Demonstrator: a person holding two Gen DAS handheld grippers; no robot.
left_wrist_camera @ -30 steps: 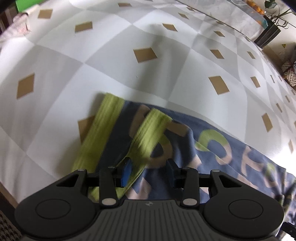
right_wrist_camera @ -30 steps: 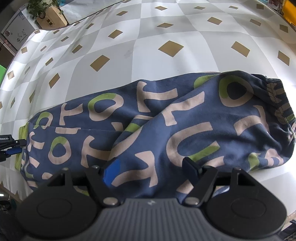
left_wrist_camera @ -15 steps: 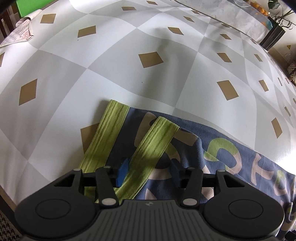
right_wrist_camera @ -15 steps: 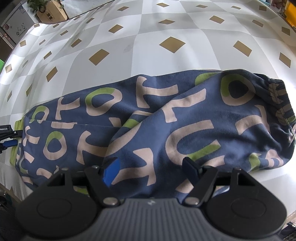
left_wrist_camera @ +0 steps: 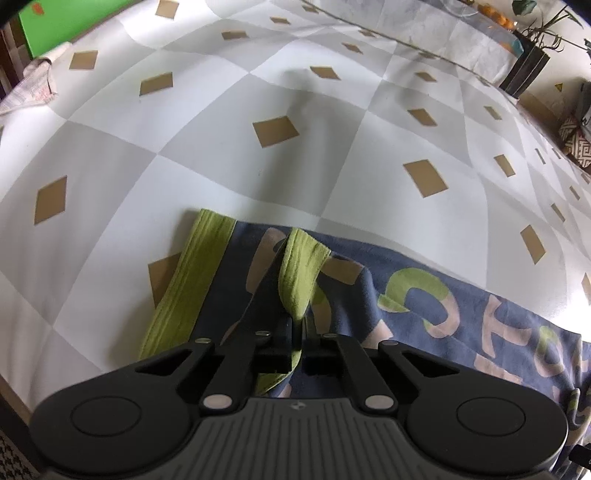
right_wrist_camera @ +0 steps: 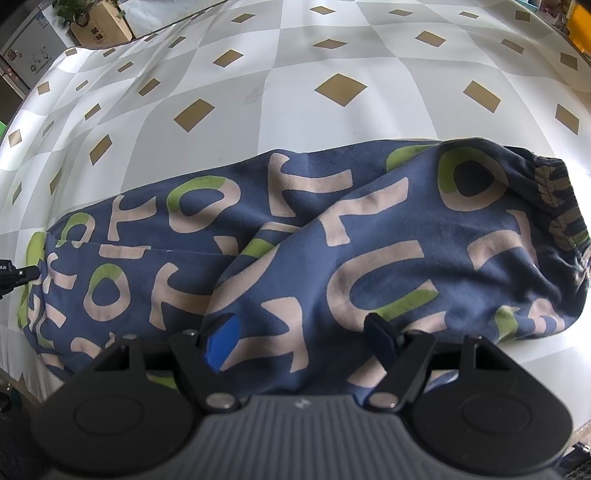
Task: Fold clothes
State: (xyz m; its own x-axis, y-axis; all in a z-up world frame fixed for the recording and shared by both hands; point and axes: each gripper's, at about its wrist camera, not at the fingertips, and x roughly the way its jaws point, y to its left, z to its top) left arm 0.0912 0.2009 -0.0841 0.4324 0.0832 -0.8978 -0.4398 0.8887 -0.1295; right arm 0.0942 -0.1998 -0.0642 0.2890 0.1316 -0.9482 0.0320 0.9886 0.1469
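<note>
Item: one pair of navy trousers point(right_wrist_camera: 332, 236), printed with large beige and lime-green letters, lying crumpled lengthwise on a tablecloth point(left_wrist_camera: 221, 177) of white and grey checks with tan diamonds. The gathered waistband point(right_wrist_camera: 557, 206) sits at the right end in the right wrist view; two lime-green ribbed cuffs lie at the opposite end.

Left gripper point(left_wrist_camera: 297, 332): jaws have just been closing and now stand pressed together on the nearer green cuff point(left_wrist_camera: 301, 269). The cuff is pinched into a raised fold between the pads and stands up from the cloth. The second cuff point(left_wrist_camera: 192, 280) lies flat just beside it, on the tablecloth. In the right wrist view, the tip of this gripper shows at the far left edge, at the trouser hem.

Right gripper point(right_wrist_camera: 301, 338): jaws stand wide apart above the seat and thigh area of the trousers. One blue pad point(right_wrist_camera: 223, 341) is visible; the pads press on nothing, and whether their tips touch the fabric cannot be told.

Surroundings: a crumpled pale cloth point(left_wrist_camera: 29, 88) at the far left table edge; a potted plant point(left_wrist_camera: 532, 55) beyond the table's far right corner; a wooden planter box point(right_wrist_camera: 99, 26) past the far left corner in the right wrist view.
</note>
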